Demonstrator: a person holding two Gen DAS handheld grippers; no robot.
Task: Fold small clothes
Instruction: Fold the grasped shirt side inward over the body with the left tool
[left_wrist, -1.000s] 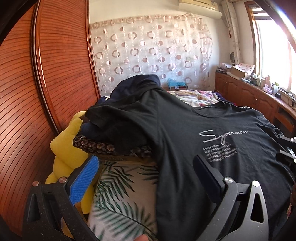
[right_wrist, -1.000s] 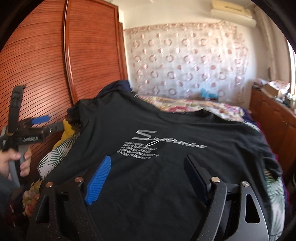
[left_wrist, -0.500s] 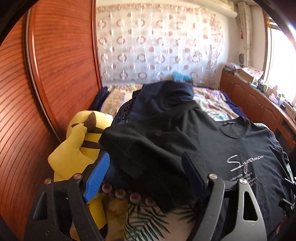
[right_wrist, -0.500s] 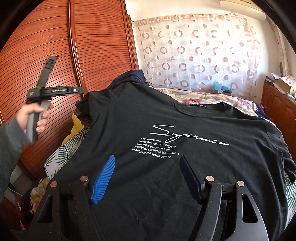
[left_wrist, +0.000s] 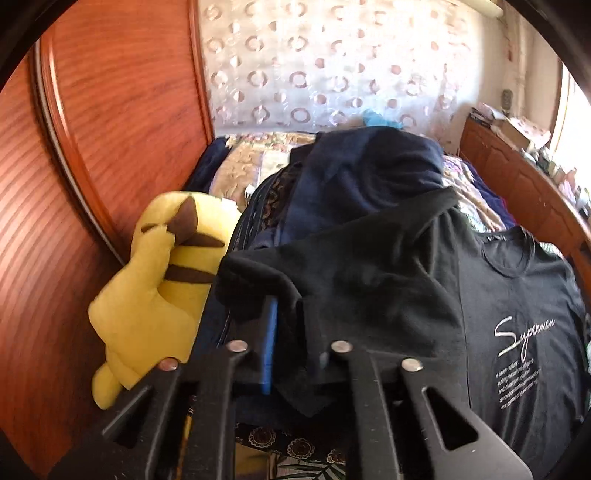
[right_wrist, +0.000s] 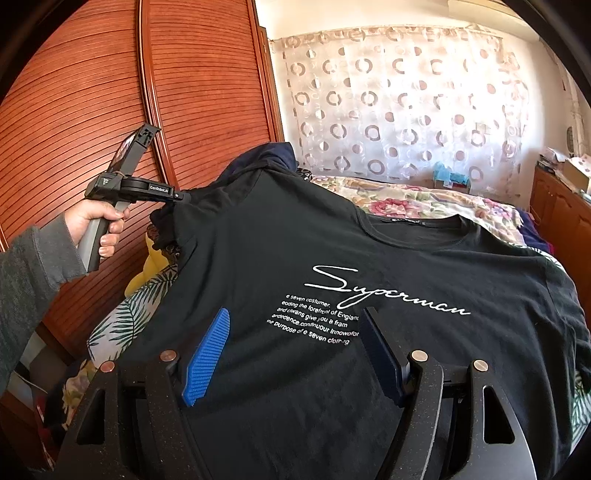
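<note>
Left gripper (left_wrist: 291, 339): jaws clenched on sleeve of black T-shirt (left_wrist: 517, 306), fabric bunched between blue pads; view blurred, grip looks firm. Right gripper (right_wrist: 291, 354): jaws released, spread wide, hovering over shirt's near hem area, not touching as far as visible. Shirt lies front-up on bed (right_wrist: 424, 199), white "Superman" print facing up, collar at far side. Left sleeve drapes over pile of dark clothes (left_wrist: 369, 173). Yellow plush toy (left_wrist: 155, 277) at left, against wooden wardrobe (left_wrist: 92, 129). Patterned curtain (right_wrist: 406, 103) at far wall.
</note>
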